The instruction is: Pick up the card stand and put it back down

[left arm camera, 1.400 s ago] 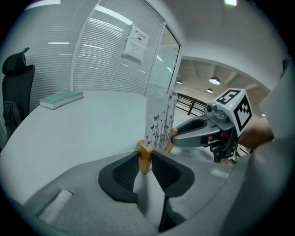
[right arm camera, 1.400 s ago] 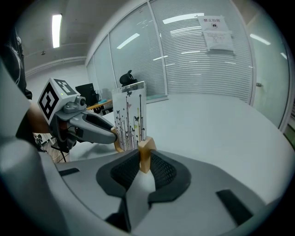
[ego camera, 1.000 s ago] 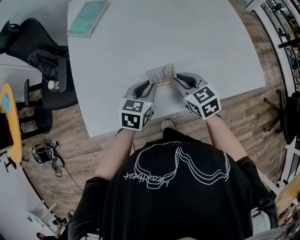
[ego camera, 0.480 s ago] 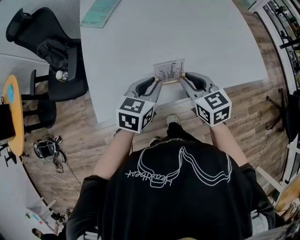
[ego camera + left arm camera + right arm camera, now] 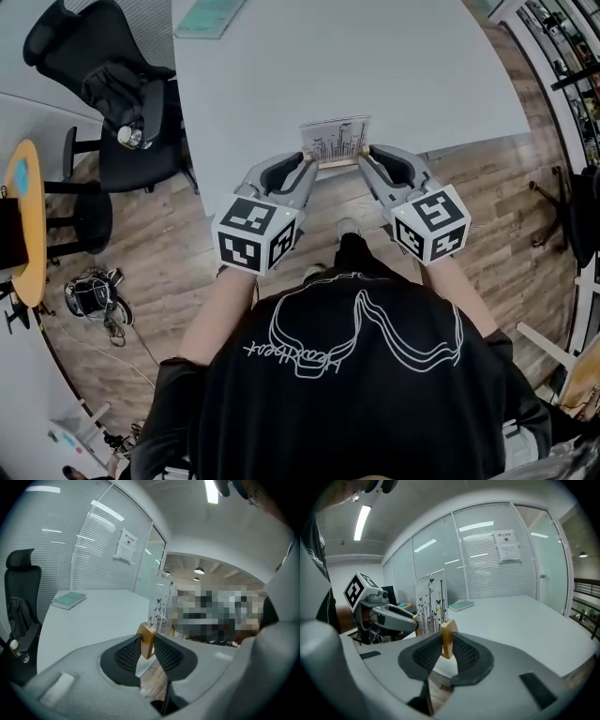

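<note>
Jaws of left gripper (image 5: 308, 168) and right gripper (image 5: 367, 156) clamp card stand (image 5: 335, 141); base half-hidden.

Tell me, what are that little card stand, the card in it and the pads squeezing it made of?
The card stand looks like bare light wood: matte tan, with a squared block end. The card seems to be clear or frosted plastic printed with black stems and butterflies, though it could be glossy paper. The pads are dark and dimpled, probably rubber.
</note>
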The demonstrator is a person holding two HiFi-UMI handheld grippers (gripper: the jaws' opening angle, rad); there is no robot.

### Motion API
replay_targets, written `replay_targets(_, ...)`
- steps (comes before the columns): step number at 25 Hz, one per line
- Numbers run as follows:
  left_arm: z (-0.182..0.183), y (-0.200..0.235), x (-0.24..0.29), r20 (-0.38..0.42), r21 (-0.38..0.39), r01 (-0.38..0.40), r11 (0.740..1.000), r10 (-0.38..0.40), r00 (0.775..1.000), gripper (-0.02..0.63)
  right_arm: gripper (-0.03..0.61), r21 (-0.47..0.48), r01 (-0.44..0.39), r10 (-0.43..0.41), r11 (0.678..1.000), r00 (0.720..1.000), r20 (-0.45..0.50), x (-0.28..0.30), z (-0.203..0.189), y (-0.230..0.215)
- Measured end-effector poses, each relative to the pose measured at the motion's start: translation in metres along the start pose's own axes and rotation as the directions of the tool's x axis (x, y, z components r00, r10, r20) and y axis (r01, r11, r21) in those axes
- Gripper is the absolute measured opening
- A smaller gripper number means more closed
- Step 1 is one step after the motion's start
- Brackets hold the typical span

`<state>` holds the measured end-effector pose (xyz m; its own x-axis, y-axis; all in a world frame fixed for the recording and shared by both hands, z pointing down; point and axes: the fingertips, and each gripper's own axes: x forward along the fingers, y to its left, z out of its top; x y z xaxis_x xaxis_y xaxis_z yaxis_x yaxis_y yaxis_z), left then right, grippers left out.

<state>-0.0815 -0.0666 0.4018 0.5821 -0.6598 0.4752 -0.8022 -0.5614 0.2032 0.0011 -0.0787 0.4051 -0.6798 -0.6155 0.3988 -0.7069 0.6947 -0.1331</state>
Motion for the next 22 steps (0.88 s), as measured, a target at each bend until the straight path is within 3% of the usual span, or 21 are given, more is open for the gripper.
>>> replay_targets(7, -0.003, -0.013, -0.038, 0.013, 0.016, -0.018, 1.000, 0.018, 1.000, 0.094, 0.074, 0.034, -0.008, 0.008, 0.999, 1.000, 0.009, -0.020, -0.001, 0.035)
replay_targets(22, -0.017, -0.030, -0.080, 0.029, 0.028, -0.047, 0.998, 0.046, 0.999, 0.094, 0.074, -0.001, -0.019, 0.019, 1.000, 0.999, 0.035, -0.041, -0.004, 0.076)
